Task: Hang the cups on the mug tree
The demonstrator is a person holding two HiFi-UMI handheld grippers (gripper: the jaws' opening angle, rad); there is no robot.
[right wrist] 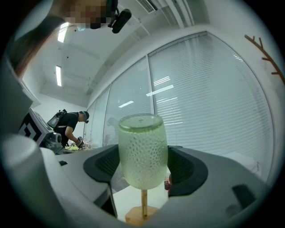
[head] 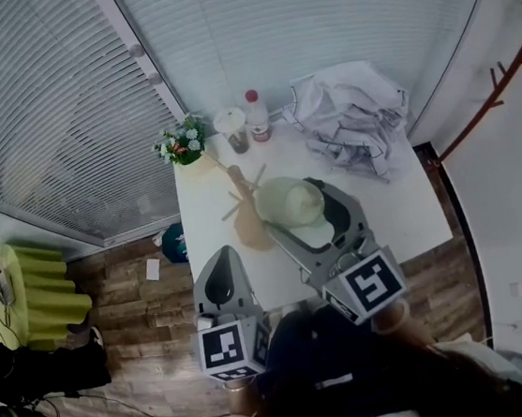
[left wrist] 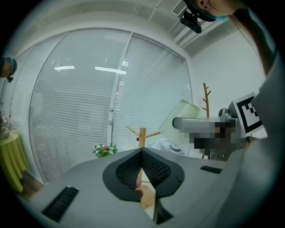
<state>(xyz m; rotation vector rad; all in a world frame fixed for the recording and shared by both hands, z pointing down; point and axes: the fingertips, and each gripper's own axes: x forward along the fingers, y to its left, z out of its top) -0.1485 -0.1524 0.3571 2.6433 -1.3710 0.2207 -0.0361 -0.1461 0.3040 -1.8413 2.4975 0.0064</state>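
Your right gripper (right wrist: pixel 144 167) is clamped on the pale green cup (head: pixel 288 199), holding it up right beside the wooden mug tree (head: pixel 244 198) toward the counter's (head: pixel 402 204) left edge. Your left gripper (left wrist: pixel 141 167) is squeezed closed on nothing, by the near-left corner.

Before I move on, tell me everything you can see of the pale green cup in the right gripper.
The cup is pale green and looks translucent, with a dimpled wall and a smooth band at its top edge. I cannot make out a handle. It is clamped between the right gripper's dark pads, one on each side, above the white table. It hangs over the wooden mug tree; I cannot tell whether they touch.
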